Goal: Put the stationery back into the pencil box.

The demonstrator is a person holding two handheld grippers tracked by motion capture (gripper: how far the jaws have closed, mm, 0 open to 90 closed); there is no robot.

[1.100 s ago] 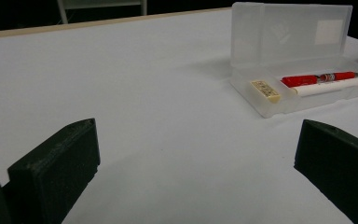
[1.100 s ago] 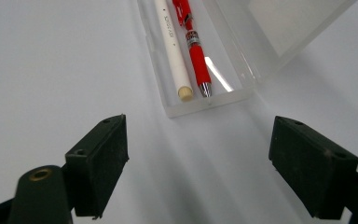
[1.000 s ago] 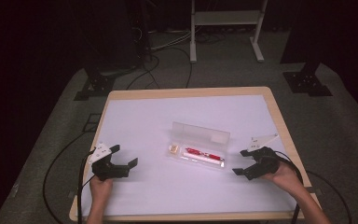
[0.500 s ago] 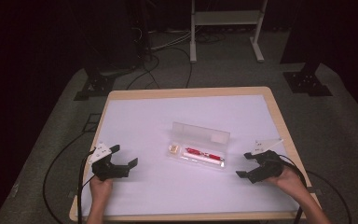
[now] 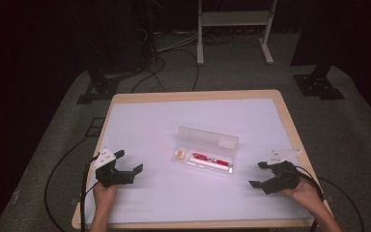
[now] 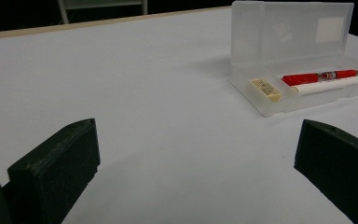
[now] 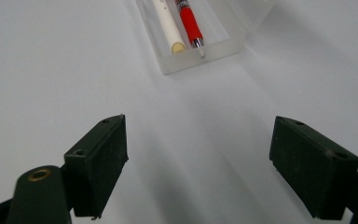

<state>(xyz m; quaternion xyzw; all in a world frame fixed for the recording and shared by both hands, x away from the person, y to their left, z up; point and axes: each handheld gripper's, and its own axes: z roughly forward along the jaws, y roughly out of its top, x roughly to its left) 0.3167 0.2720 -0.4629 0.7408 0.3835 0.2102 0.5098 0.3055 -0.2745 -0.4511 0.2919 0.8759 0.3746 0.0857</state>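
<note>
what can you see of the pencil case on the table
The pencil case is a clear, frosted plastic box, open, with its hinged lid standing upright behind the tray. Inside lie a red pen, a white stick beside it and a small tan eraser in an end compartment. It rests mid-table, between both grippers, untouched.

Left gripper (image 5: 128,162): held low at near-left, jaws wide apart, empty.
Right gripper (image 5: 257,175): held low at near-right, jaws wide apart, empty.

Bright, evenly lit table (image 5: 149,125) — dark surroundings, soft focus.
</note>
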